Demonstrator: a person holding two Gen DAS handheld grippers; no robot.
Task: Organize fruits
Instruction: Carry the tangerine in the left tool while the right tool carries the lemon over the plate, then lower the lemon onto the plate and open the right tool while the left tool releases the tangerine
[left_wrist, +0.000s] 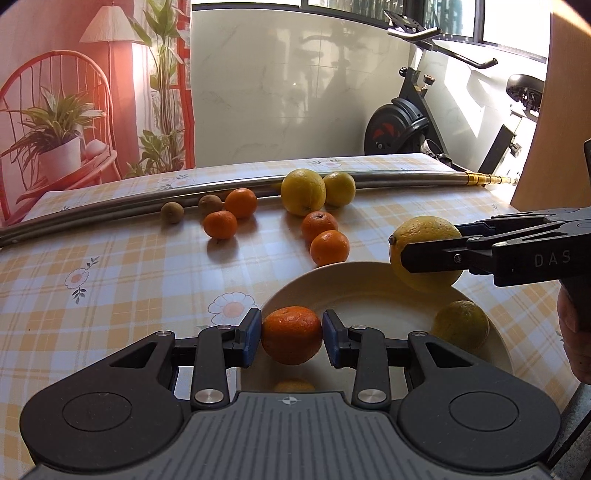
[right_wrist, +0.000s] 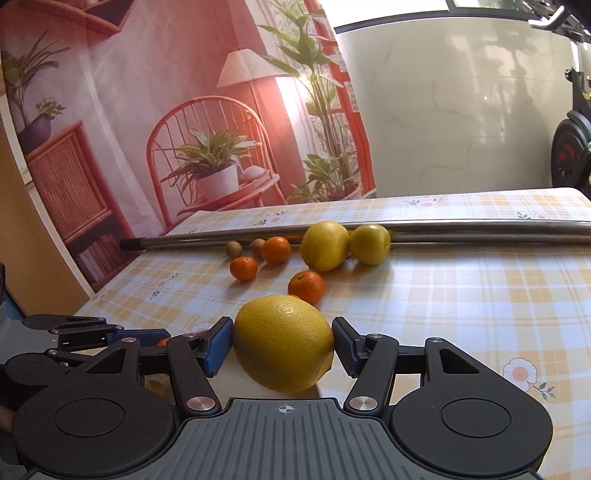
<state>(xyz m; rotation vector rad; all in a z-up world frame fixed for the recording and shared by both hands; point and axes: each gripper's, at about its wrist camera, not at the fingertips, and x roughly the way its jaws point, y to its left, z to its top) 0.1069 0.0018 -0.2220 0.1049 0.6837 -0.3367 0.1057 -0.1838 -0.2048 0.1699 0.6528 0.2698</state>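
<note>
My left gripper is shut on an orange mandarin and holds it over the near left part of a cream plate. My right gripper is shut on a large yellow citrus, which also shows in the left wrist view above the plate's far right rim. A yellow-green citrus lies on the plate at the right. Another orange fruit peeks from under the left gripper. The left gripper shows at the left edge of the right wrist view.
Loose on the checked tablecloth: several mandarins, two yellow citrus, two brown kiwis. A metal pole lies across the table behind them. An exercise bike stands beyond the far right edge.
</note>
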